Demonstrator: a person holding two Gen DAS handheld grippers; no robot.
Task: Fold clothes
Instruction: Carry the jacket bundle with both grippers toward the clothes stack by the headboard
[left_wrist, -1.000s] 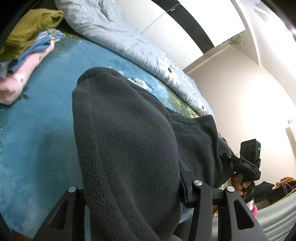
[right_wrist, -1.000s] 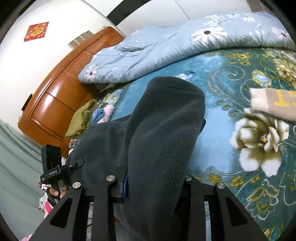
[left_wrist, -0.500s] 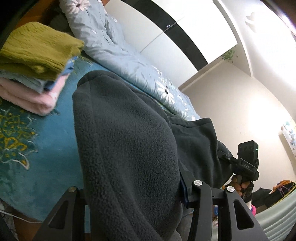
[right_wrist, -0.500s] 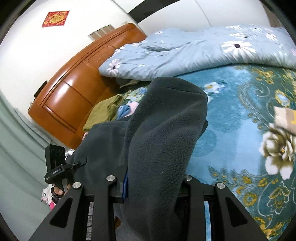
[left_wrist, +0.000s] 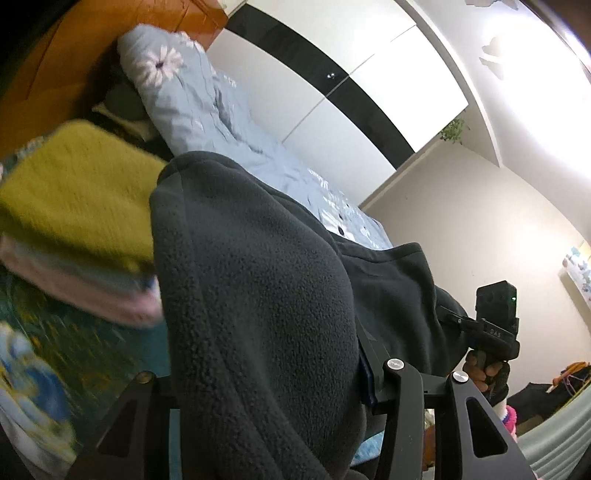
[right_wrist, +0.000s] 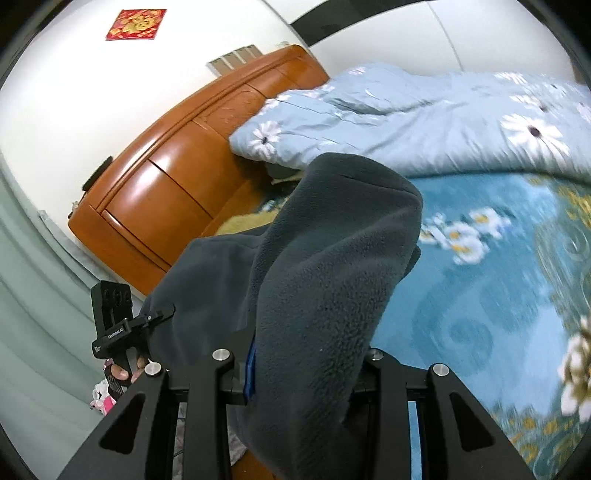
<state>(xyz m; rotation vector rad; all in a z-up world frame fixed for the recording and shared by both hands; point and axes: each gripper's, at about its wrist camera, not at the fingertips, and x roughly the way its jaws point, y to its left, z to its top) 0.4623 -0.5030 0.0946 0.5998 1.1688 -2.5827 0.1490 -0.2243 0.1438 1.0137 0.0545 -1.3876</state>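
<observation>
I've got the dark grey fleece garment (left_wrist: 258, 302) clamped in my left gripper (left_wrist: 273, 384), jaws drawn in tight on a thick bunch of the fabric, which bulges up and forward over them. Same story on the other side: my right gripper (right_wrist: 303, 369) is pinched hard on the fleece garment (right_wrist: 325, 266), a fat roll of it standing up between the fingers. The cloth spans between the two tools, lifted above the teal floral bedspread (right_wrist: 480, 295). In the left wrist view the other gripper sits far right, a hand wrapped round its handle. Just left of the fleece there's a stack of folded clothes (left_wrist: 74, 236), olive-yellow on top, pink and pale blue under it, blurred but close beside the garment. Beyond, a light blue daisy-print duvet (right_wrist: 424, 125) is heaped along the far side, against the orange wooden headboard (right_wrist: 173, 184).
</observation>
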